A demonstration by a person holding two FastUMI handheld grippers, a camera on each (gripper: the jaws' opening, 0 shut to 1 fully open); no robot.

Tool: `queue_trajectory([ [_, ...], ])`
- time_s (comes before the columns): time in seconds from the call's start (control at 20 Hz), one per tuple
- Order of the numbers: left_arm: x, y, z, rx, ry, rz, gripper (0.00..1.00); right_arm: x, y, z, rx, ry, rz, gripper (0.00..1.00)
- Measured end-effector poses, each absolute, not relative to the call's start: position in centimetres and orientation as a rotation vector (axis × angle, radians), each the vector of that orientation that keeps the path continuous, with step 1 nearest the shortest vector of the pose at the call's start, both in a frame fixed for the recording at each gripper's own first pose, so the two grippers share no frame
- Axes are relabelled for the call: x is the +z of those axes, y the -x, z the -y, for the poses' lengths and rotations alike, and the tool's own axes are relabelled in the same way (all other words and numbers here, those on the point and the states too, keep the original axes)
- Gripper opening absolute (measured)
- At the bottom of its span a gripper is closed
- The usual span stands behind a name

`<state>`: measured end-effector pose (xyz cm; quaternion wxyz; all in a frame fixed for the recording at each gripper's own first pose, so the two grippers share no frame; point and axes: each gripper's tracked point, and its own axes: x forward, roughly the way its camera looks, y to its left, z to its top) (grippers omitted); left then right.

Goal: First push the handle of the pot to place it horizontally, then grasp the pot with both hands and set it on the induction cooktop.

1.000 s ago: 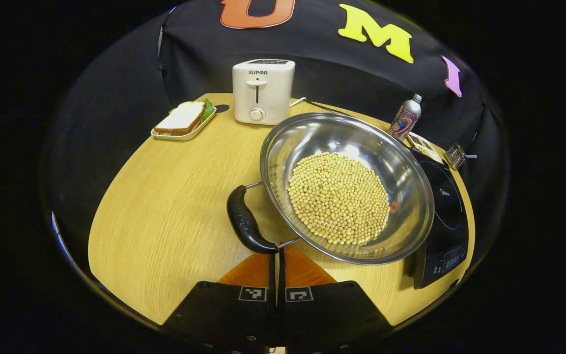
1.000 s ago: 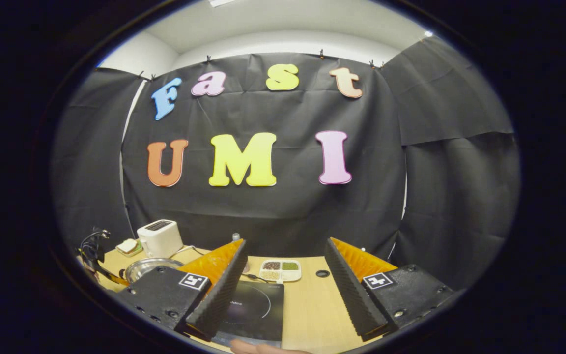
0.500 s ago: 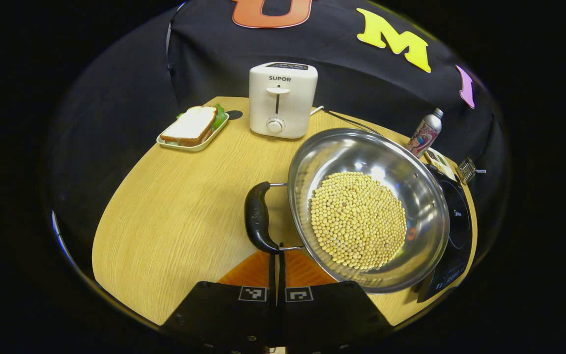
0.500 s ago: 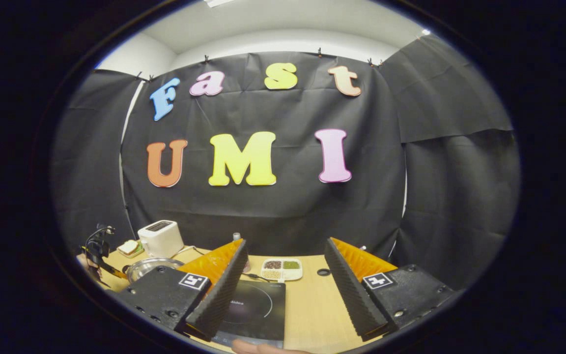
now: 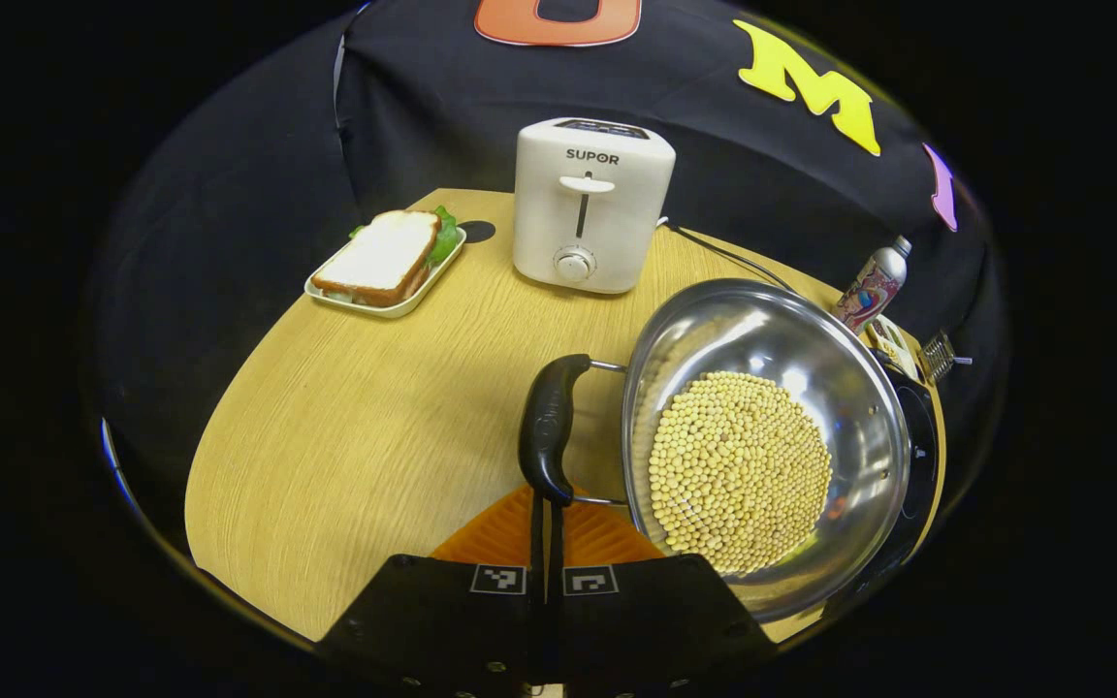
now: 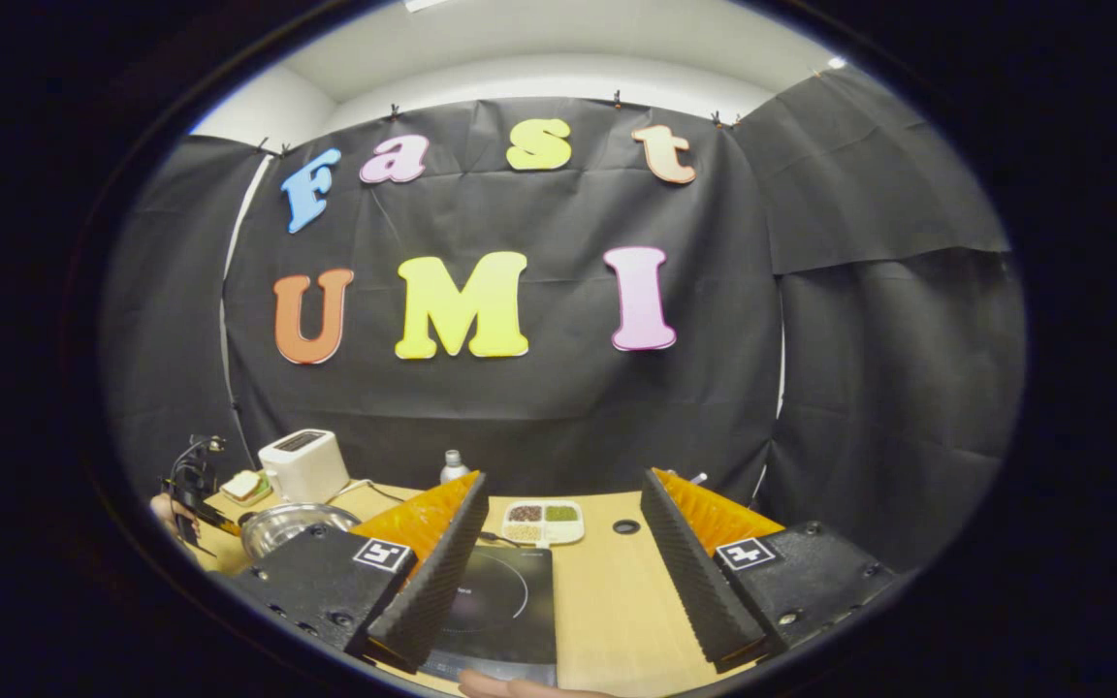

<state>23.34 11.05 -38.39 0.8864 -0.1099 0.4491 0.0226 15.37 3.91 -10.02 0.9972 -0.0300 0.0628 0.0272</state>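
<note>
Pot of steel sits on the wooden table, its right part over the near edge of the black induction cooktop in the left gripper view; pale round beans cover its bottom. Its black handle stands out on the left, running toward and away from the camera. The left gripper has its fingers pressed together with nothing between them — their tips touch the near end of that handle. The right gripper is spread wide and holds nothing, poised above the cooktop's dark face, with the pot small at far left.

Farther back in the left gripper view stand a white toaster and a tray with a sandwich; a small bottle stands beyond the pot. A divided dish of grains lies behind the cooktop in the right gripper view.
</note>
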Motion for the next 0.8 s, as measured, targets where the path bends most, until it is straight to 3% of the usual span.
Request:
queue_trajectory([
  [0.15,-38.7,-24.2,-11.5,0.046,0.231,-0.938,0.00,-11.2,-15.1,-5.4,0.057,0.077,-0.137,0.96],
  [0.2,-38.6,-24.4,-11.7,0.049,0.226,-0.939,0.11,-11.4,-15.0,-6.0,0.062,0.077,-0.141,0.99],
  [0.25,-38.5,-24.6,-11.9,0.051,0.219,-0.934,0.00,-11.7,-15.1,-6.5,0.064,0.078,-0.146,0.96],
  [0.45,-38.2,-24.6,-12.6,0.052,0.219,-0.928,0.00,-13.0,-15.0,-8.0,0.072,0.079,-0.158,0.96],
  [0.5,-38.0,-24.5,-13.0,0.058,0.210,-0.919,0.11,-13.3,-15.0,-8.3,0.071,0.080,-0.157,0.99],
  [0.55,-37.7,-24.2,-13.3,0.063,0.192,-0.912,0.00,-13.5,-15.1,-8.6,0.068,0.077,-0.157,0.96],
  [0.65,-36.9,-23.7,-13.6,0.069,0.159,-0.891,0.00,-14.0,-15.4,-9.3,0.072,0.056,-0.165,0.99],
  [0.7,-36.4,-23.5,-13.5,0.061,0.154,-0.882,0.11,-14.5,-15.4,-9.9,0.078,0.043,-0.174,0.96],
  [0.75,-35.6,-23.2,-13.1,0.036,0.162,-0.865,0.00,-15.0,-15.6,-10.4,0.086,0.031,-0.187,0.99],
  [0.8,-34.8,-22.9,-12.4,0.007,0.181,-0.840,0.00,-15.5,-15.7,-11.0,0.097,0.021,-0.199,0.96],
])
